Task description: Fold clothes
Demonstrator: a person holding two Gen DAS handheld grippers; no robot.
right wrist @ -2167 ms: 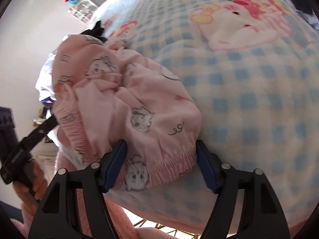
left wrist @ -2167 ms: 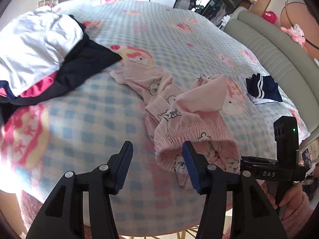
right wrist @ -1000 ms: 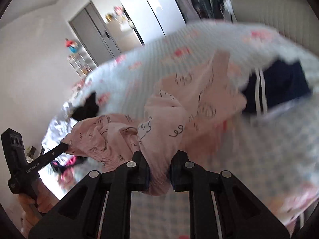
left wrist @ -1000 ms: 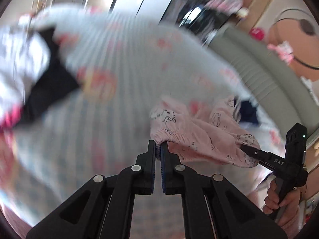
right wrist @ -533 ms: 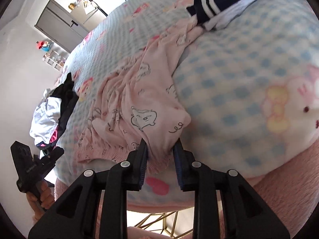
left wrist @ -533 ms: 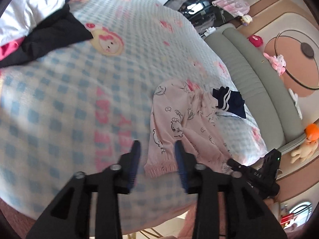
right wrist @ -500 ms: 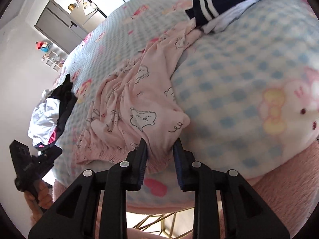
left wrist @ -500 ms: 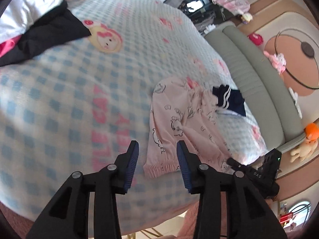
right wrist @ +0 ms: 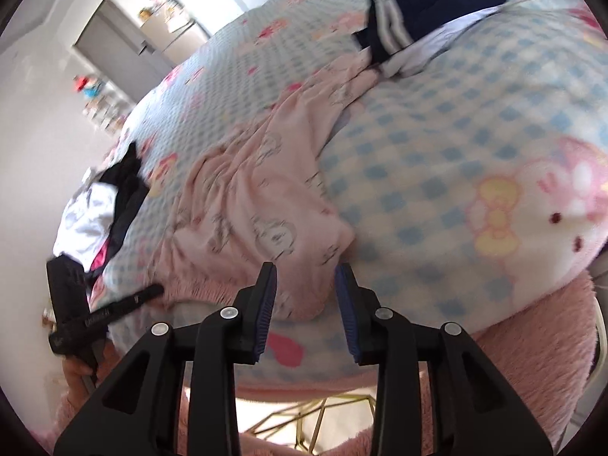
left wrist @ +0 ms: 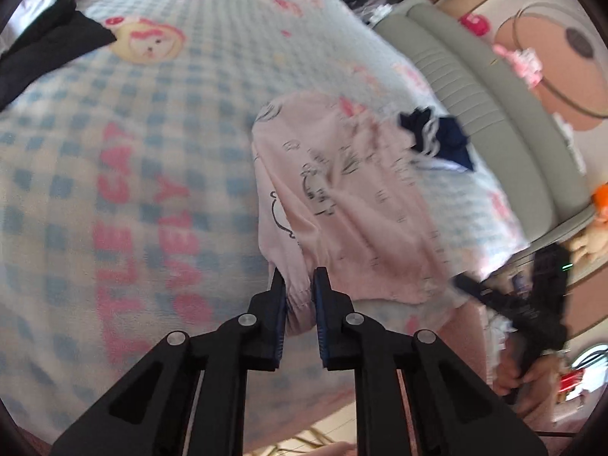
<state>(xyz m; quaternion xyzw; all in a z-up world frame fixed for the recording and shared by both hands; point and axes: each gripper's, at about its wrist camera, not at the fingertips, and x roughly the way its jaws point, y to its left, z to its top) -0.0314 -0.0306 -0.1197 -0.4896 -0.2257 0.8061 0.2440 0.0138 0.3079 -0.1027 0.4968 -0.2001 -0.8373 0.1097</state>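
Left tool (left wrist: pixel 297 279) closing on pants (left wrist: pixel 342 205) waistband corner; right tool (right wrist: pixel 304 277) opening, hem btwn jaws. Pants lying on bed (left wrist: pixel 152 152), legs running away from both tools.

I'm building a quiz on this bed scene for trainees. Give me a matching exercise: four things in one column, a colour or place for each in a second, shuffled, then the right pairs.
Things:
1. pyjama trousers
2. striped garment
3. blanket
4. clothes pile

Descriptions:
A. blue and white checks
B. navy with white stripes
C. white, black and pink, at the bed's far side
D. pale pink, waistband at the bed's near edge

Pairs: 1-D, 2-B, 3-A, 4-C
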